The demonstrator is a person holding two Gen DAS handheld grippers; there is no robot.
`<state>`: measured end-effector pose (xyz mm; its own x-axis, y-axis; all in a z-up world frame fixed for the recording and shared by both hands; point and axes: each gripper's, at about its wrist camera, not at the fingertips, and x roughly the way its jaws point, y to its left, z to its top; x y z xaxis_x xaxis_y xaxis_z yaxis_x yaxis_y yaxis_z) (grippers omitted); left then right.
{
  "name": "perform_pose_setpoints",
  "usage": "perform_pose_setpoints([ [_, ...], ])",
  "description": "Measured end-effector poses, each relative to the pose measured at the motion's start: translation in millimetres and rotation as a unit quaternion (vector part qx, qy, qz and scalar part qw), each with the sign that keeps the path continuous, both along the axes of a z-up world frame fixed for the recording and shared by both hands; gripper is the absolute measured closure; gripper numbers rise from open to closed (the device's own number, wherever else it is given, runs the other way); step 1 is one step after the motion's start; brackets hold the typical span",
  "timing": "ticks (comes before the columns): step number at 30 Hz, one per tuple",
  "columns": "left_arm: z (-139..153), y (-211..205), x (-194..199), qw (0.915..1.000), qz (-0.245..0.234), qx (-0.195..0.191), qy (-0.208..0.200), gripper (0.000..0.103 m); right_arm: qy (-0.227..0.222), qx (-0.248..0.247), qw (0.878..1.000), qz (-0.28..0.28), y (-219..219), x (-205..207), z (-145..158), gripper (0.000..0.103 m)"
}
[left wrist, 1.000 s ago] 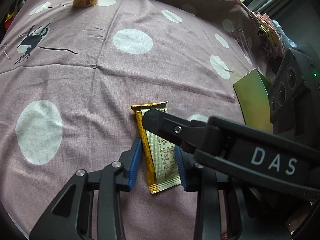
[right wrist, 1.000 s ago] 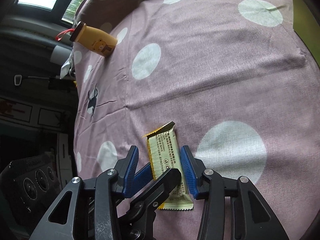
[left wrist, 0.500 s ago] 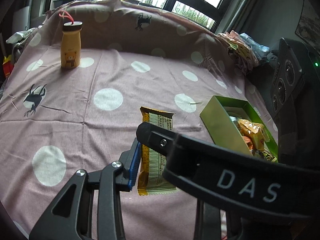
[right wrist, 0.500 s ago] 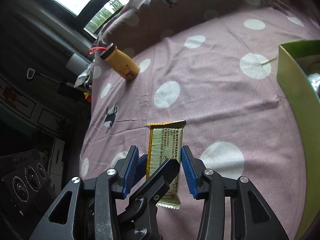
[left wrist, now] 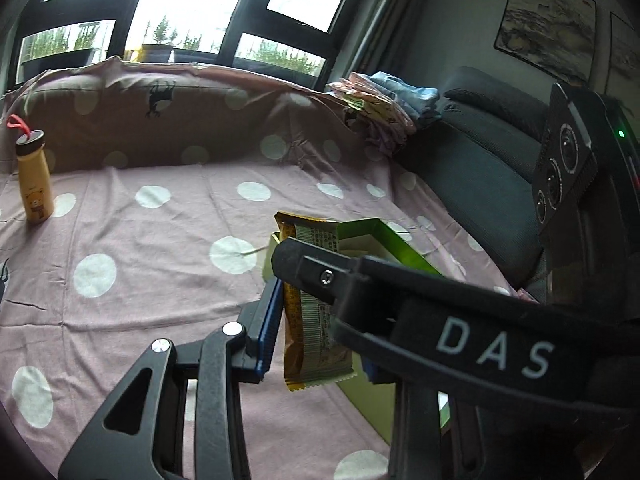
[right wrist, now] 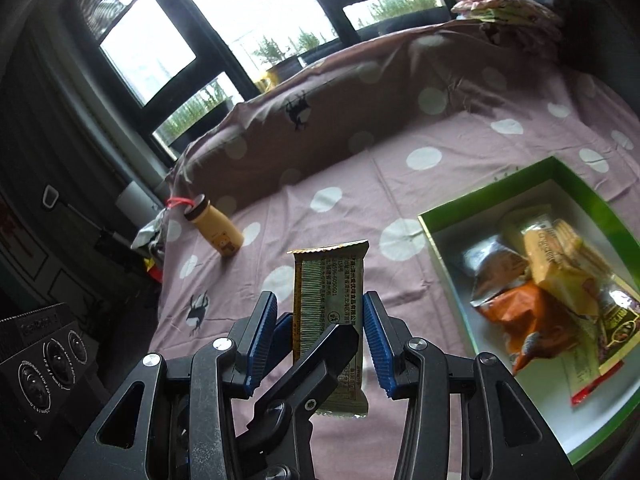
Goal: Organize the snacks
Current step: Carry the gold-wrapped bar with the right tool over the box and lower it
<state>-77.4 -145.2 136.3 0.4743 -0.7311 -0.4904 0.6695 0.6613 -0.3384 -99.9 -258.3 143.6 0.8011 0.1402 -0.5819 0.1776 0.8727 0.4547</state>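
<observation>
A yellow-edged snack bar [left wrist: 308, 320] [right wrist: 328, 280] hangs in the air above the dotted pink cloth [left wrist: 160, 260], gripped from two sides. My left gripper [left wrist: 320, 320] is shut on it; its right pad is hidden behind a black finger [left wrist: 400, 292] of the right gripper. My right gripper [right wrist: 316, 320] is shut around the bar's long edges, with a left-gripper finger [right wrist: 320, 352] crossing in front. Just right of the bar sits a green box [right wrist: 488, 186] [left wrist: 396, 246] holding several snack packets [right wrist: 540, 280].
A yellow bear-print bottle [left wrist: 36, 184] [right wrist: 216, 228] stands at the far left of the cloth. Behind it rises a cloth-covered ridge under the windows. Folded clothes [left wrist: 380, 108] [right wrist: 508, 4] lie at the back right, beside a dark sofa cushion [left wrist: 480, 168].
Both grippers rose together off the cloth with the snack bar and tilted up. The green box, first only an edge, has come into view with its packets, as have the windows.
</observation>
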Motion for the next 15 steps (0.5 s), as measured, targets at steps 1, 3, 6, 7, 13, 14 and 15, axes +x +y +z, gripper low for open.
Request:
perform_pose_setpoints([
  [1, 0.6, -7.5, -1.3, 1.0, -0.009, -0.001, 0.0, 0.071, -0.001, 0.002, 1.0, -0.01, -7.2, -3.8, 0.6, 0.055],
  [3, 0.7, -21.1, -3.1, 0.9997, -0.024, -0.002, 0.0, 0.071, -0.004, 0.006, 1.0, -0.031, -20.6, -10.3, 1.1, 0.055],
  [6, -0.3, -40.5, -6.9, 0.9989, -0.046, 0.002, 0.002, 0.071, -0.004, 0.011, 0.998, -0.056, -38.7, -18.1, -0.1, 0.055],
  [7, -1.1, -46.0, -7.8, 0.9986, -0.053, 0.004, 0.004, 0.071, -0.002, 0.012, 0.998, -0.063, -44.5, -19.9, -1.1, 0.055],
  [13, -9.1, -75.0, -8.1, 0.9957, -0.087, 0.014, 0.028, 0.071, 0.014, 0.018, 0.995, -0.102, -71.1, -30.4, -8.9, 0.055],
  [14, -10.7, -79.7, -7.3, 0.9952, -0.09, 0.016, 0.034, 0.071, 0.018, 0.019, 0.994, -0.108, -74.6, -31.3, -10.5, 0.055],
  [15, -12.8, -84.0, -6.6, 0.9948, -0.091, 0.019, 0.04, 0.071, 0.022, 0.022, 0.993, -0.113, -78.1, -31.9, -12.3, 0.055],
])
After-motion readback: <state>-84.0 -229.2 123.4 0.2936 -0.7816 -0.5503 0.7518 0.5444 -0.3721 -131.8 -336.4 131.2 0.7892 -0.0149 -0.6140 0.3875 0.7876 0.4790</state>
